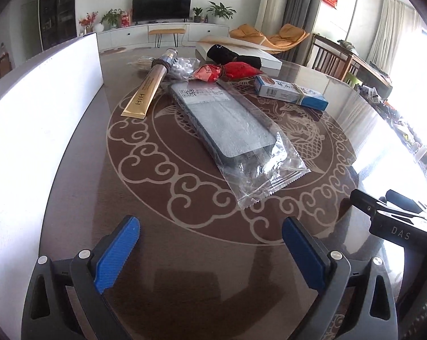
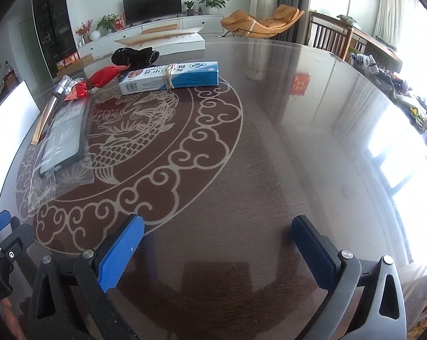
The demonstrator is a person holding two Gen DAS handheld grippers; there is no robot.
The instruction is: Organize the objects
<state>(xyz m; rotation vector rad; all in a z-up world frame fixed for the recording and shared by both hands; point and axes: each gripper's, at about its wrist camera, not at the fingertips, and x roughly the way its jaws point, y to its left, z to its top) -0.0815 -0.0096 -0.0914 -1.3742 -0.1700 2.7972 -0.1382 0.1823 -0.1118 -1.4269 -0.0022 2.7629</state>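
On the round glass-topped table [image 1: 213, 255] lies a dark phone case in a clear plastic bag [image 1: 227, 130] [image 2: 63, 141]. Behind it are a gold tube [image 1: 148, 90], a bag of white balls [image 1: 182, 66], a red packet [image 1: 227, 72] [image 2: 100, 80], a black cloth item [image 1: 233, 56] [image 2: 134, 55] and a blue-white box with a rubber band [image 1: 290, 92] [image 2: 171, 78]. My left gripper [image 1: 210, 250] hangs open over bare table just short of the bagged case. Further right, my right gripper [image 2: 217, 252] is also open, nothing between its fingers.
A white upright panel [image 1: 43, 107] runs along the table's left side. A flat white box [image 1: 239, 51] lies at the far edge. Beyond the table stand wooden chairs [image 1: 335, 59], an orange lounger and a TV cabinet. The table's right half shows bare glass with window glare.
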